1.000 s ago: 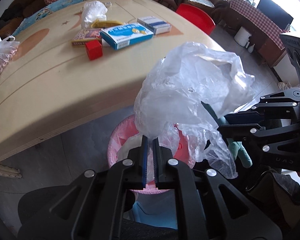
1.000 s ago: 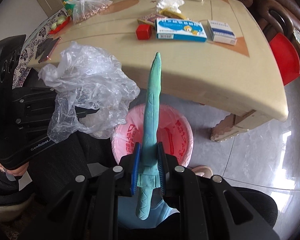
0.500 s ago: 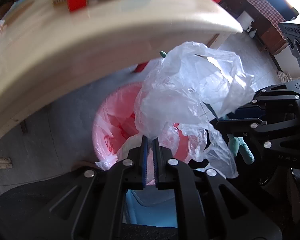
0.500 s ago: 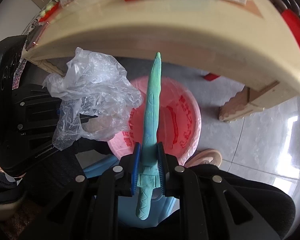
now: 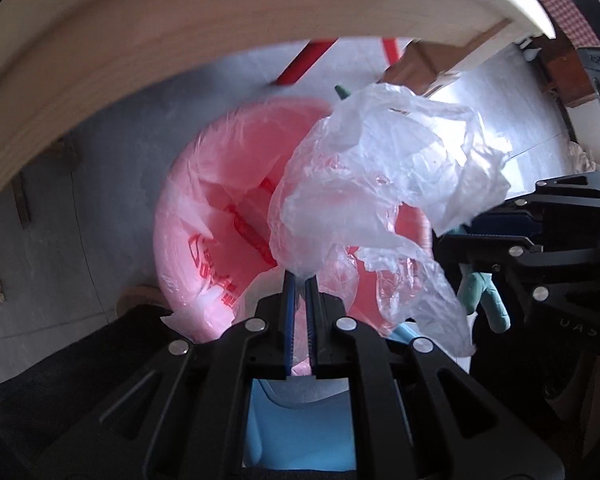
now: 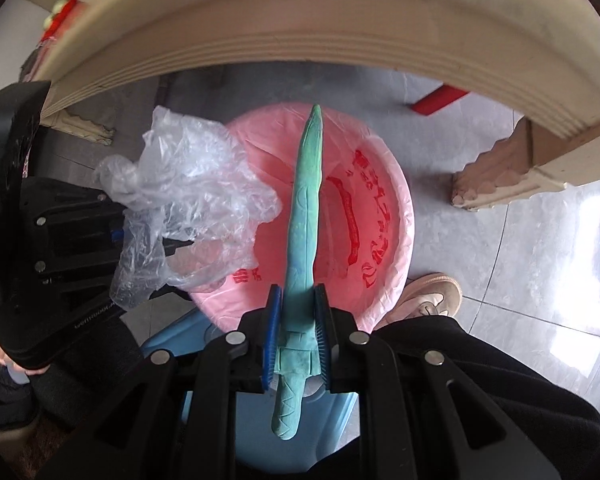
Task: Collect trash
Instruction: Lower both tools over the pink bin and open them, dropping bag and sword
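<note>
Red print on pink bin liner (image 6: pixel 384 216), unreadable; no other legible text.

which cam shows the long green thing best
The right wrist view: the long tapered teal-green strip runs full length up the middle, clamped between the right gripper's jaws, its tip over the pink-lined bin. The left wrist view shows only its pointed tip and lower end, the rest hidden behind the crumpled clear plastic bag.
</note>
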